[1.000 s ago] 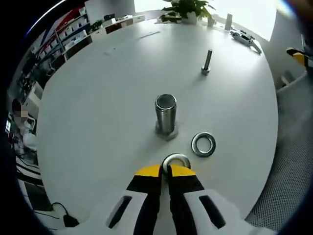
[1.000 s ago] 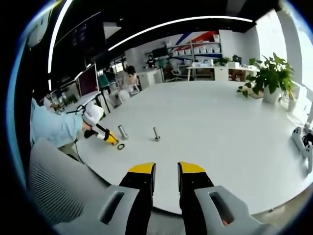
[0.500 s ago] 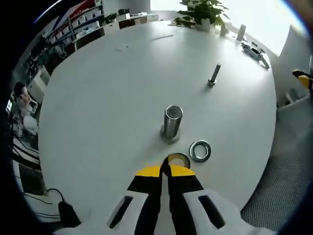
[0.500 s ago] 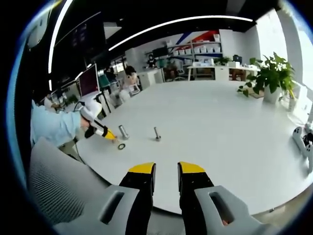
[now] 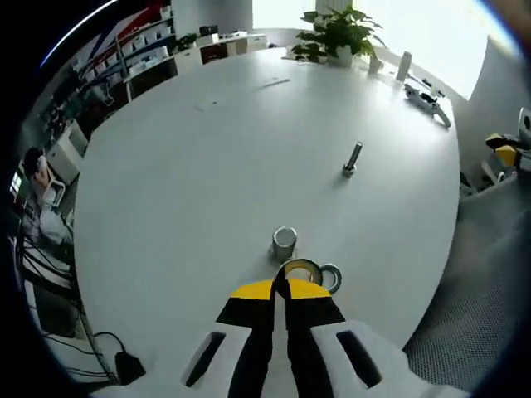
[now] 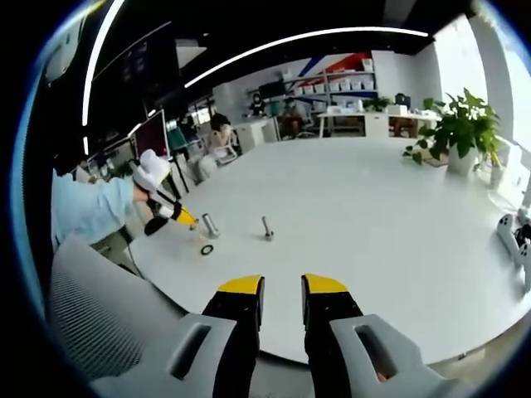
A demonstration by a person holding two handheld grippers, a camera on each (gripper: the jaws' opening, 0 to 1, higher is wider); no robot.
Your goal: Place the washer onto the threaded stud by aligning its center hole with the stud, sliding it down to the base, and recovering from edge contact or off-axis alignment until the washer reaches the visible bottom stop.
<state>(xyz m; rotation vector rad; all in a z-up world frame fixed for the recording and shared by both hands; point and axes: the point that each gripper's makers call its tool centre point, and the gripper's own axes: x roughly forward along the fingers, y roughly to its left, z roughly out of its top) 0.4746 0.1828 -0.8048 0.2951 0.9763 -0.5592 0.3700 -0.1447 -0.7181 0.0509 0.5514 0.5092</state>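
Note:
My left gripper [image 5: 280, 287] is shut on the rim of a steel washer [image 5: 299, 270], held up in the air above the white round table [image 5: 207, 157]. Beyond and below the washer, the thick threaded stud [image 5: 284, 242] stands upright on its hex base. A second washer [image 5: 332, 278] lies flat on the table, partly behind the held one. In the right gripper view a gloved hand [image 6: 153, 172] holds the left gripper [image 6: 187, 220] just above and left of the stud [image 6: 210, 225], with the loose washer [image 6: 206, 249] in front. My right gripper [image 6: 282, 287] hangs open far off, over the table's near edge.
A slim bolt [image 5: 352, 159] stands upright farther out on the table, also seen as the slim bolt [image 6: 266, 228] right of the stud. A potted plant [image 5: 338, 31] and a handheld controller [image 5: 426, 91] sit at the far edge. A grey mesh chair back [image 6: 108, 332] rises at my lower left.
The left gripper has risen with the washer in it, so the stud and the loose washer look smaller and lower down. The right gripper has not moved.

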